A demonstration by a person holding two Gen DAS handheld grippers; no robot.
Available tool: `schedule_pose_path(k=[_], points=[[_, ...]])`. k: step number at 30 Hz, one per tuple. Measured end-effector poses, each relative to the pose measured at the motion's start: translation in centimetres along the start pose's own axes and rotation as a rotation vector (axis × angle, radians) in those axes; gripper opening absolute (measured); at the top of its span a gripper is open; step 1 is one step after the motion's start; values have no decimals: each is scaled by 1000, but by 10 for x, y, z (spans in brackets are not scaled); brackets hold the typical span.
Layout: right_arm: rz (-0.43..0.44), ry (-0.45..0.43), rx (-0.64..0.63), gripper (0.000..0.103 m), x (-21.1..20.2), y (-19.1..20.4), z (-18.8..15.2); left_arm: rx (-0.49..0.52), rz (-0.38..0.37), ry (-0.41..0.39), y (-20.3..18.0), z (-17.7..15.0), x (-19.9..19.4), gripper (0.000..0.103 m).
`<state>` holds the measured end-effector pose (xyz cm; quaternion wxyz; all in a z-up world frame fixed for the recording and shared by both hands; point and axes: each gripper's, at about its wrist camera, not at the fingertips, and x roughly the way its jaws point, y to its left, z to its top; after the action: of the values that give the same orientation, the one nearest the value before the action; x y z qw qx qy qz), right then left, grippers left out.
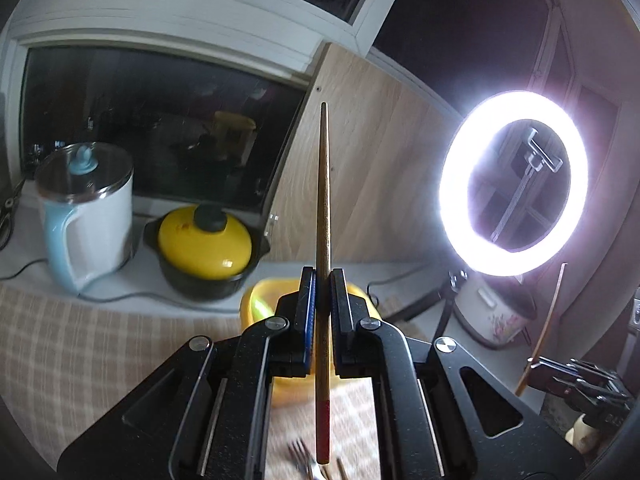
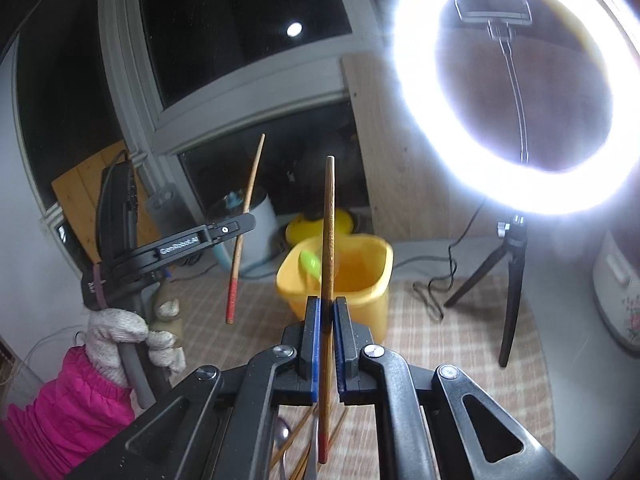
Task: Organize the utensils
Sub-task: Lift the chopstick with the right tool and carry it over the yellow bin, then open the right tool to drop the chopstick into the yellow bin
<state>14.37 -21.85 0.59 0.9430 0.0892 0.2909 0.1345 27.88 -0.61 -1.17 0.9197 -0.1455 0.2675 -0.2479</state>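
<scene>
Left claw (image 1: 322, 276) and right claw (image 2: 329, 306) each clamped tight on one upright red-tipped chopstick (image 1: 323, 240).

Open air lies between the left gripper (image 2: 240, 226) and the right gripper (image 2: 327, 312), each clamped on an upright chopstick (image 2: 329, 240). Ahead at frame centre, the yellow bin (image 2: 360, 280) stands open-topped on the checked cloth (image 2: 420, 312). To the right, the ring light (image 2: 516, 88) and its tripod (image 2: 508, 280) with trailing cable block passage. Behind, the kettle (image 1: 88, 216), yellow-lidded pot (image 1: 204, 248) and wooden panel (image 1: 360, 160) close off the back.
</scene>
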Motion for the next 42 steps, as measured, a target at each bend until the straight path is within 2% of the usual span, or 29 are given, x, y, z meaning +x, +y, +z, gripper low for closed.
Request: schedule_pose_path(k=[8,17,29,37,42], points=[[-46,-73,-2,4,8,1,29,26,17,-39,10,17,36,4],[-110,-134,-58,4,24,12,58,54,27,-34,20,10,69,4],[-166,-222,-90,4,56,18,88,17,9,2,33,1,78,4],[-207,-210,-116,4,96,17,80,12,-1,9,33,1,72,4],[-203,-170,-104,4,108,10,67,10,-10,26,33,-3,69,4]])
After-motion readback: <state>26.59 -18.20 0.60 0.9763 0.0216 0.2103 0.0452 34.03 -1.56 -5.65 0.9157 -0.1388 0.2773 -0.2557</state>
